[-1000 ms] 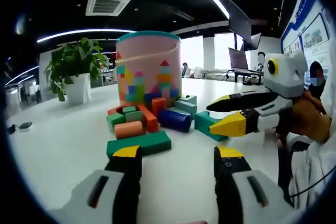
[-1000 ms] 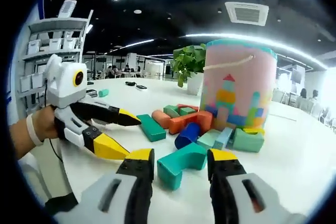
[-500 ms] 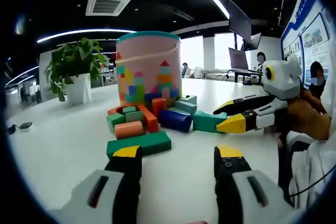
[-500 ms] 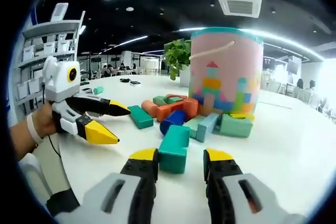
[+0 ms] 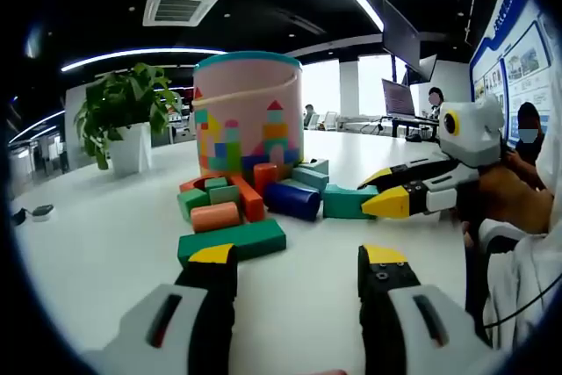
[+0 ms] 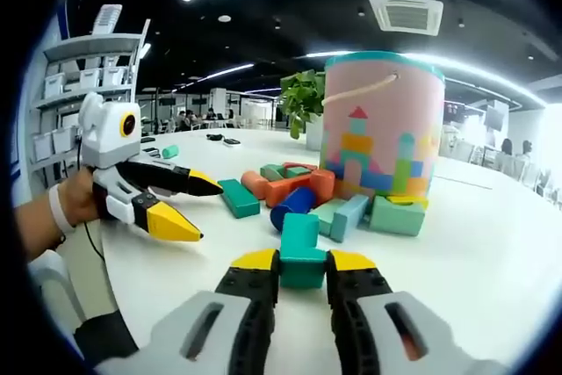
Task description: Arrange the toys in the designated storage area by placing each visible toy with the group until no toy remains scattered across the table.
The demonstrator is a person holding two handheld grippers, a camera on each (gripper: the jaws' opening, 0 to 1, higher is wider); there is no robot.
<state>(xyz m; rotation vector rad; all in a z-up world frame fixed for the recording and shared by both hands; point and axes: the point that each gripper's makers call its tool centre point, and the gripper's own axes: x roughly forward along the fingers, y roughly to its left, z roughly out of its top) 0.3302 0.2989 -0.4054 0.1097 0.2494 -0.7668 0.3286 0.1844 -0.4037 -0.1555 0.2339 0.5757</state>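
Note:
A pink toy bucket (image 5: 248,111) (image 6: 386,120) stands on the white table (image 5: 97,243) with several coloured blocks at its foot. Among them are a flat green block (image 5: 233,241), an orange cylinder (image 5: 216,216) and a blue cylinder (image 5: 292,200) (image 6: 291,204). My right gripper (image 6: 303,263) is shut on a teal L-shaped block (image 6: 302,241) (image 5: 349,202) that rests on the table beside the pile. Coming in from the right, the right gripper (image 5: 372,193) has its jaws at that block's end. My left gripper (image 5: 299,261) (image 6: 204,211) is open and holds nothing, a short way in front of the flat green block.
A potted plant (image 5: 132,120) (image 6: 303,98) stands on the table behind the bucket. A small teal piece (image 6: 169,152) lies far off on the table. Shelving (image 6: 83,85) is at the left, a seated person (image 5: 527,129) at the right. Bare table surrounds the pile.
My right gripper's jaws have come together on the teal block, which has been shifted closer to the pile. The left gripper has stayed where it was, open.

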